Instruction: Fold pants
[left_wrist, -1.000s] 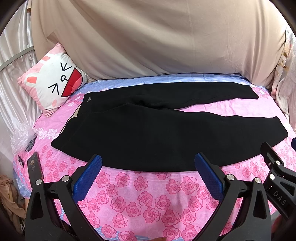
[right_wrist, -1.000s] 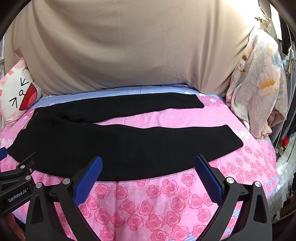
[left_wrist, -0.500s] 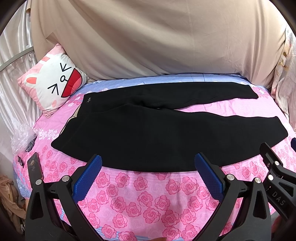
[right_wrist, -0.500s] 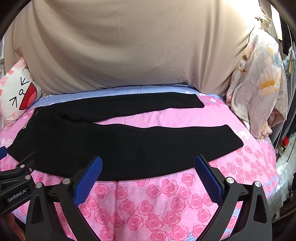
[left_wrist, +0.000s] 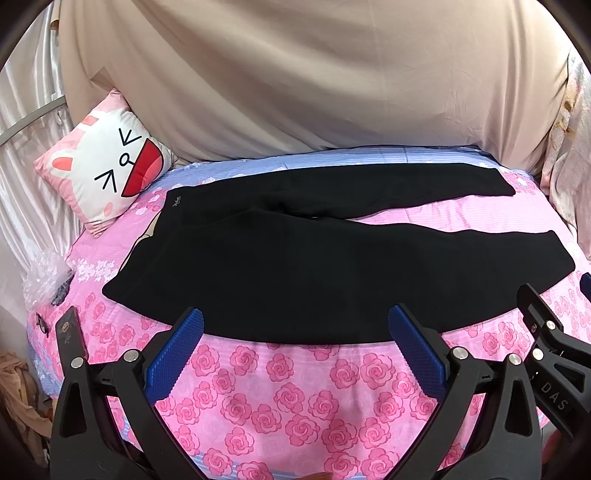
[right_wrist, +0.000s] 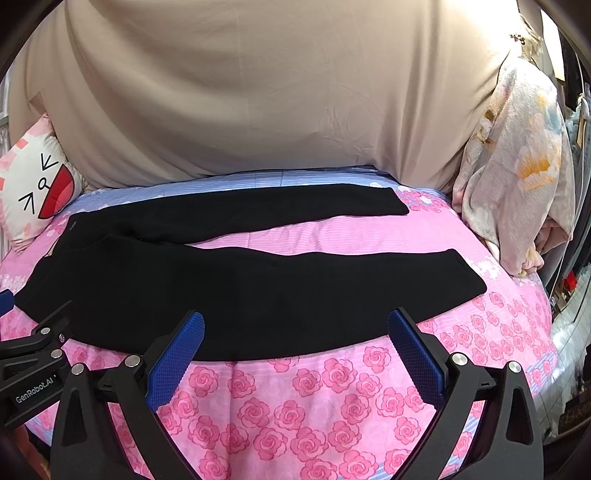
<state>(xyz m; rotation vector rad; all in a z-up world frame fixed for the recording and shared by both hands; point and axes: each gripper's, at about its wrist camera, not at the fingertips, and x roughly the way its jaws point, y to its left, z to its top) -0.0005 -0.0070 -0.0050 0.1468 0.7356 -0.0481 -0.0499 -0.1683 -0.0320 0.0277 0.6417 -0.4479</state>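
On the rose-print bed (left_wrist: 295, 373), black pants (left_wrist: 332, 266) lie flat, 2 legs splayed rightward; a cartoon pillow (left_wrist: 107, 173) sits beyond the waistband, crumpled plastic (left_wrist: 44, 273) left, floral cloth (right_wrist: 517, 173) right. Left gripper (left_wrist: 295, 328) and right gripper (right_wrist: 295, 328) jaws gape wide, empty
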